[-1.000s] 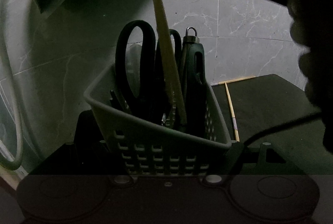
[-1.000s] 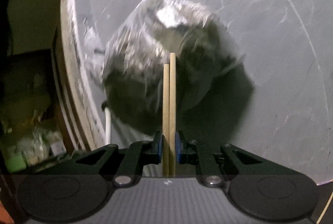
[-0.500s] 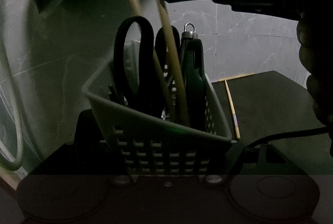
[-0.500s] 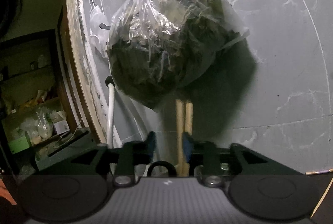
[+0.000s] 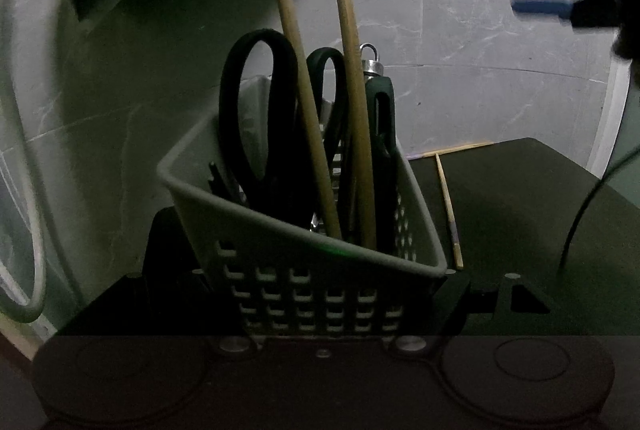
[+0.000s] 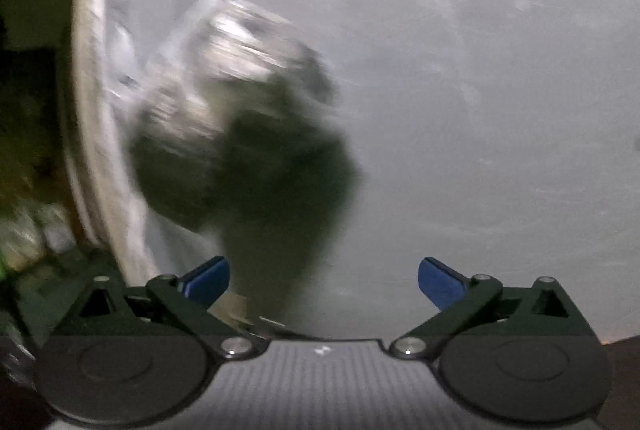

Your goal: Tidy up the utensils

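The two wooden chopsticks [image 5: 308,110] now stand loose in the grey slotted basket [image 5: 304,230], leaning apart beside the black scissors [image 5: 260,110] and a dark-handled tool [image 5: 382,134]. A second ago my right claw [image 6: 324,276] pinched them together; its jaws have just been opening, now spread wide with nothing between them, and it has pulled away to the upper right. So I judge this pair delivered. My left claw [image 5: 320,310] grips the basket's near wall, steadying it on the dark worktop [image 5: 520,198]. Another thin chopstick [image 5: 448,206] lies on the worktop just right of the basket, likely my next pickup. A plastic bag [image 6: 232,102] hangs on the far wall.
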A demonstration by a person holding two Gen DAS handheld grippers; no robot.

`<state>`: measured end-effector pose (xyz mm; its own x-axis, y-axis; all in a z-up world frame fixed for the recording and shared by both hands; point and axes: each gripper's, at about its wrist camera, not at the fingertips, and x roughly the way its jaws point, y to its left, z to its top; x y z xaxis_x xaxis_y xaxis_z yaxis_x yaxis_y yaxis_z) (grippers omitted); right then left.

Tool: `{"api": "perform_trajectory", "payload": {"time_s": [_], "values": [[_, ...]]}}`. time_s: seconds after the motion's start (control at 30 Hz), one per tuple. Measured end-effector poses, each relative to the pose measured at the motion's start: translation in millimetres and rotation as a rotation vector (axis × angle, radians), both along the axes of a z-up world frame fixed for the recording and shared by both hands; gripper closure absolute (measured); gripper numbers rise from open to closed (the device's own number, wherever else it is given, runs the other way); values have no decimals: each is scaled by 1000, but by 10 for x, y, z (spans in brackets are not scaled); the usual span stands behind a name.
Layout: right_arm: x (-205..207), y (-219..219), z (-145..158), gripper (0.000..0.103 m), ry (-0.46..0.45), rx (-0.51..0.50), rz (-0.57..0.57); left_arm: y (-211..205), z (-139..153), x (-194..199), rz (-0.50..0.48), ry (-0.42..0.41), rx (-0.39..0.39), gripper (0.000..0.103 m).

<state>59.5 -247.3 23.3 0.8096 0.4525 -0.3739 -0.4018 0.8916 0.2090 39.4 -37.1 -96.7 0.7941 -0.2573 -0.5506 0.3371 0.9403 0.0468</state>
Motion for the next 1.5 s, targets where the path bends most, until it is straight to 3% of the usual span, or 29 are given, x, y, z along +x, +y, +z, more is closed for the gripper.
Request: {"api": "perform_trajectory", "payload": {"time_s": [0.2, 0.3, 0.5, 0.8, 1.1, 1.3, 1.5], "values": [[879, -720, -738, 0, 276, -54, -121, -86, 24, 16, 23, 11, 16, 24], [1227, -1021, -983, 0, 352, -61, -146, -122, 46, 32, 42, 21, 16, 23], [1565, -1353, -1171, 0, 395, -115, -140, -261, 62, 47, 109, 30, 12, 23], [1844, -1669, -1406, 0, 470, -88, -108, -448, 83, 67, 169, 37, 31, 22], [1943, -1716, -1532, 0, 524, -66, -70, -572, 96, 48, 211, 38, 43, 22], [1973, -1632, -1465, 0, 580, -104, 47, -606, 95, 46, 225, 37, 48, 22], [1958, -1365, -1349, 0, 511, -218, 139, -617, 90, 29, 236, 35, 49, 22]]}}
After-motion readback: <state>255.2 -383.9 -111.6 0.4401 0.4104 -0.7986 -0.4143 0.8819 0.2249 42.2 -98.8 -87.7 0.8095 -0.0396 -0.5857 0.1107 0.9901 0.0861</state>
